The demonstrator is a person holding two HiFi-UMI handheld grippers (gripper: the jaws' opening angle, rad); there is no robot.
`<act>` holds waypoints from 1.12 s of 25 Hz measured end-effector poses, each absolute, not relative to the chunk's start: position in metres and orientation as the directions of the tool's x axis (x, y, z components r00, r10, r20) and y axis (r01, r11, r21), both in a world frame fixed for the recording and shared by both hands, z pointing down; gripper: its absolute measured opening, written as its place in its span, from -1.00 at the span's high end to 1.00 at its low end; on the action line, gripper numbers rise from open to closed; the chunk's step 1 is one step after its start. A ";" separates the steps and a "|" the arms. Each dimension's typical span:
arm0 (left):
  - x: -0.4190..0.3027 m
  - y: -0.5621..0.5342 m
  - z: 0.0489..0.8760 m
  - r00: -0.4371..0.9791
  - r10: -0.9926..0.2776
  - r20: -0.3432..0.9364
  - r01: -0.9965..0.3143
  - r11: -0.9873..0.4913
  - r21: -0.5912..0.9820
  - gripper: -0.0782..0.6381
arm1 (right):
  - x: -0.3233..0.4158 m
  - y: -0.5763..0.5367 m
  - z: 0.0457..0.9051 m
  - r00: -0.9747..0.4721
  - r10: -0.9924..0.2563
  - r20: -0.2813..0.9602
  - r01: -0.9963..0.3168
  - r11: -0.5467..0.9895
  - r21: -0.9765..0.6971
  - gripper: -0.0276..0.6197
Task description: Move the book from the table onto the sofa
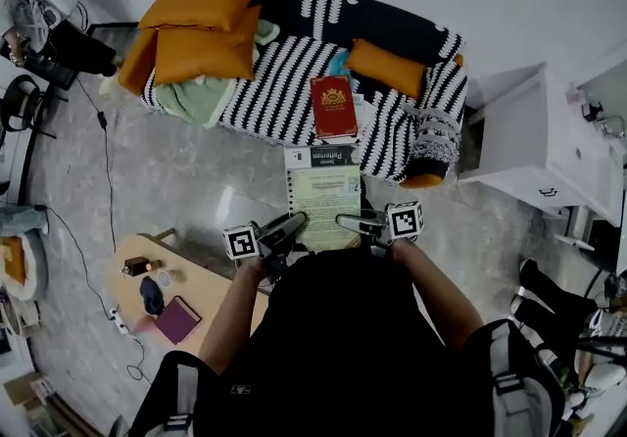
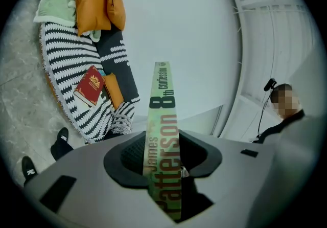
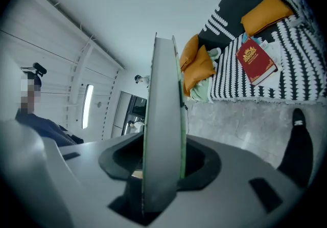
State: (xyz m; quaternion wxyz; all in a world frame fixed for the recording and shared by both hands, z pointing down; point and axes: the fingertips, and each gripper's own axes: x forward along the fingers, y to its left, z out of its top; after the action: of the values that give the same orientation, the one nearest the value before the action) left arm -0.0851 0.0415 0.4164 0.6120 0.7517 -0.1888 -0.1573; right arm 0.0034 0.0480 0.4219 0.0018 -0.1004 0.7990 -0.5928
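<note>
I hold a pale green paperback book (image 1: 325, 192) flat in the air between both grippers, just short of the sofa (image 1: 284, 82). My left gripper (image 1: 291, 225) is shut on its spine side; the green spine (image 2: 162, 135) with brown lettering runs up between the jaws in the left gripper view. My right gripper (image 1: 350, 222) is shut on the opposite long side, where the grey page edge (image 3: 162, 119) fills the gap in the right gripper view. A red book (image 1: 334, 106) lies on the sofa's striped black-and-white blanket, also visible as the red book (image 2: 89, 86) and the red book (image 3: 256, 61).
Orange cushions (image 1: 204, 28) and a green cloth (image 1: 201, 97) lie on the sofa's left end, a smaller orange cushion (image 1: 386, 66) at its right. A low wooden table (image 1: 167, 293) with a purple book (image 1: 177, 319) stands behind left. A white cabinet (image 1: 544, 146) is at right.
</note>
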 end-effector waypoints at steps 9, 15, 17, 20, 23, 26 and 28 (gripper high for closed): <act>-0.085 -0.030 0.411 0.829 -0.559 -0.038 -0.059 -0.153 0.986 0.31 | 0.017 -0.045 0.403 -0.967 -0.242 -0.080 0.028 0.212 -0.977 0.36; -0.059 -0.093 0.416 0.836 -0.547 0.038 -0.146 -0.155 0.977 0.31 | 0.042 -0.103 0.415 -0.983 -0.176 -0.055 0.017 0.211 -0.977 0.37; -0.048 -0.112 0.421 0.833 -0.545 0.096 -0.224 -0.173 0.959 0.31 | 0.053 -0.119 0.421 -0.984 -0.171 -0.045 0.011 0.190 -0.982 0.37; -0.032 -0.136 0.426 0.817 -0.553 0.164 -0.305 -0.172 0.937 0.28 | 0.069 -0.142 0.431 -0.985 -0.171 -0.010 -0.020 0.172 -0.985 0.37; -0.021 -0.157 0.434 0.795 -0.569 0.210 -0.351 -0.149 0.924 0.25 | 0.082 -0.162 0.446 -0.987 -0.156 0.036 -0.061 0.156 -0.986 0.37; -0.009 -0.172 0.445 0.784 -0.575 0.233 -0.369 -0.131 0.920 0.25 | 0.091 -0.179 0.455 -0.989 -0.148 0.022 -0.041 0.128 -0.991 0.37; 0.000 -0.183 0.452 0.778 -0.574 0.255 -0.388 -0.120 0.914 0.25 | 0.096 -0.190 0.458 -0.990 -0.144 0.008 -0.025 0.117 -0.993 0.37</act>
State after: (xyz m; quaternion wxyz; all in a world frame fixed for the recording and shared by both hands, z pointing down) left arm -0.0003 -0.1829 0.4521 0.5794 0.7440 -0.3230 -0.0803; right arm 0.0964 -0.1901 0.4585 0.0449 -0.0568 0.7461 -0.6619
